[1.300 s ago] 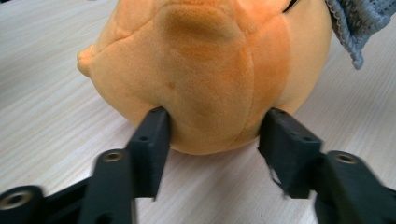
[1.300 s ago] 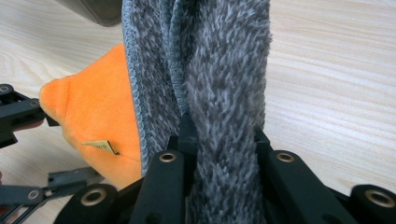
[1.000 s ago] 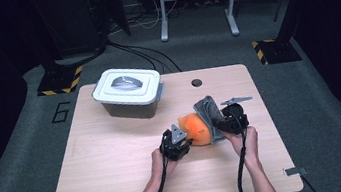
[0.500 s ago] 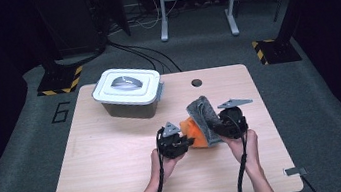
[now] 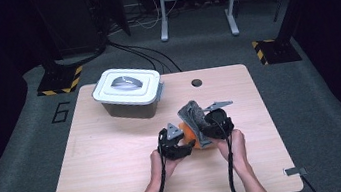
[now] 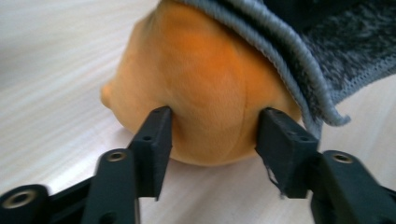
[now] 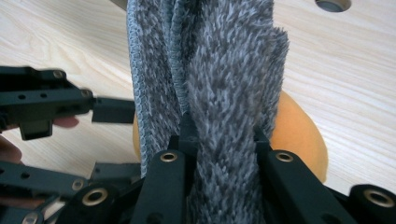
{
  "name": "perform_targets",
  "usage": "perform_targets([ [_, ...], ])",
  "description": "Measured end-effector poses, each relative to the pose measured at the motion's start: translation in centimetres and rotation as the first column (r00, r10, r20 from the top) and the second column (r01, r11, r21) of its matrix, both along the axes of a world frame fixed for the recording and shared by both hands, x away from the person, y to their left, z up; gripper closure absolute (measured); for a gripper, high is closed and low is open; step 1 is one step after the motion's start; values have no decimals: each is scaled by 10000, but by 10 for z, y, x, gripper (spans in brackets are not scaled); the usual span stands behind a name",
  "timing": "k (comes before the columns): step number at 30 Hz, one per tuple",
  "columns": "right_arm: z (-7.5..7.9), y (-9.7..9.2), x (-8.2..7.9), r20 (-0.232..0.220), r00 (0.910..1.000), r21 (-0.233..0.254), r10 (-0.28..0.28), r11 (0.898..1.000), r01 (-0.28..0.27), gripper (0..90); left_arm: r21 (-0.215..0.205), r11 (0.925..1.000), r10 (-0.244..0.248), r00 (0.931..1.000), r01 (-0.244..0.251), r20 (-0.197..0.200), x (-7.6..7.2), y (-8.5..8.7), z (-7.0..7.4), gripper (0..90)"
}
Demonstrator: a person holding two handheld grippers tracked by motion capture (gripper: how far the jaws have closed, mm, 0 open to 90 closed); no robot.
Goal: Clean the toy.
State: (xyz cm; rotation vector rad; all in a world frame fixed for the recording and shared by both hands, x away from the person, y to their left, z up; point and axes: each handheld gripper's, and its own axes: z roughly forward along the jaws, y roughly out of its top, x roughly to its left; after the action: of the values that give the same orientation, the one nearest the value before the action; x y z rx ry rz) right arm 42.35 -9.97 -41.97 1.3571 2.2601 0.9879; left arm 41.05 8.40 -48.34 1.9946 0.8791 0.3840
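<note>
Left gripper lower centre, fingers just opened, flanking the orange plush. Right gripper beside it, fingers clamped on the grey cloth.

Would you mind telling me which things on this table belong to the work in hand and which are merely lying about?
In the job:
- orange plush toy, between the left gripper jaws, which have just been opening
- grey fuzzy cloth, clamped in the right gripper

Lying about:
- lidded grey bin
- table's cable hole
</note>
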Motion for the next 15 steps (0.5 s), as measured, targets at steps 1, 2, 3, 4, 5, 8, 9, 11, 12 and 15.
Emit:
perform_targets([
  [1,0,0,1,19,10000,-23,0,10000,0,757,13,10000,3,9999,-4,165,0,-1,0,433],
  [2,0,1,1,26,10000,-48,-27,10000,27,757,88,9999,-122,9996,120,239,1,-2,-1,446],
  [3,0,1,2,63,10000,-143,14,9999,-13,757,239,9995,-216,9991,207,366,0,-3,-1,490],
  [4,0,2,2,41,10000,-175,-8,9998,9,757,295,9992,-289,9986,276,436,0,-4,-2,540],
  [5,0,2,2,44,10000,-202,12,9998,-11,757,348,9989,-325,9983,309,474,0,-5,-2,591],
  [8,-1,1,2,72,10000,-250,58,9997,-56,757,276,9990,-368,9986,358,387,1,-3,-3,672],
  [9,-1,1,2,102,9999,-291,51,9996,-48,757,96,9994,-336,9990,334,292,2,-2,-4,687],
  [11,0,1,1,185,9998,-338,-17,9994,23,757,-142,9993,-345,9994,346,57,4,0,-5,710],
  [12,0,0,1,199,9998,-327,27,9995,-21,757,-170,9992,-358,9994,359,26,4,1,-5,717],
  [15,0,-4,-1,206,9998,-195,-40,9998,44,757,-157,9994,-316,9995,317,40,3,0,-6,722],
])
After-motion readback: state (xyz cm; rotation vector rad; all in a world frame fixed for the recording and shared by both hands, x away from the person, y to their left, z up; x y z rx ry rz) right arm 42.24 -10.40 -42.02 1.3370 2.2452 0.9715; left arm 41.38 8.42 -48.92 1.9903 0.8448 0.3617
